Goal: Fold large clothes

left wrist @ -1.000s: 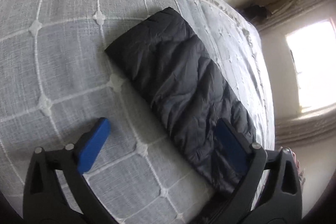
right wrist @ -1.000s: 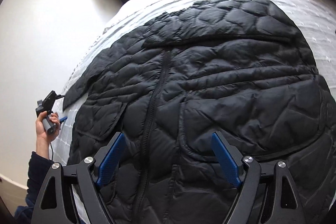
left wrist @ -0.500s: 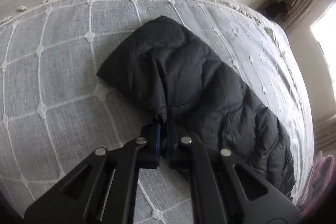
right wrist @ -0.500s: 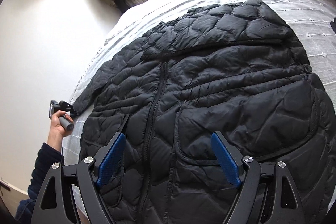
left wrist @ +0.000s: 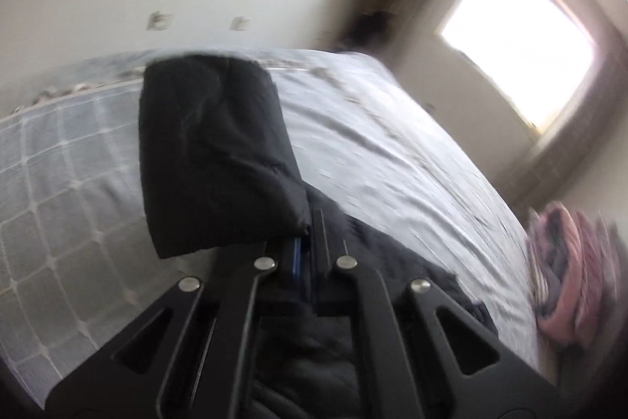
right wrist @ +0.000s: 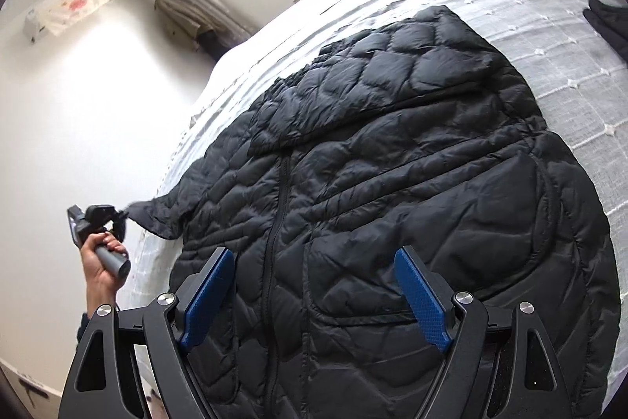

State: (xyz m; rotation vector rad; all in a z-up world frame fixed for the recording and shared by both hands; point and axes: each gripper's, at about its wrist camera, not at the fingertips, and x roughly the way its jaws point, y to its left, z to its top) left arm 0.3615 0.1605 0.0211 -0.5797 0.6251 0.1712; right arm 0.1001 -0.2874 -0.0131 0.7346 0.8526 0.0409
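A black quilted puffer jacket [right wrist: 392, 183] lies front up, zipped, on a bed. Its sleeve [left wrist: 212, 160] is lifted off the cover, with my left gripper [left wrist: 304, 242] shut on the cuff end. In the right wrist view a hand holds that left gripper [right wrist: 114, 218] at the far left, and the sleeve [right wrist: 157, 218] stretches out to it from the jacket's body. My right gripper [right wrist: 314, 293] hovers open above the jacket's lower front, one blue pad [right wrist: 208, 293] left of the zip and the other over the pocket, nothing between them.
The bed cover [left wrist: 392, 152] is pale grey with a white stitched grid and a fringed edge. Folded pink and grey bedding [left wrist: 565, 262] sits at the head end. A dark item [right wrist: 608, 26] lies at the right edge. White walls and a bright window [left wrist: 518, 34] stand beyond.
My left gripper went from open beside the flat sleeve to shut on its cuff, then lifted the sleeve up off the cover. My right gripper drifted slightly over the jacket, still open.
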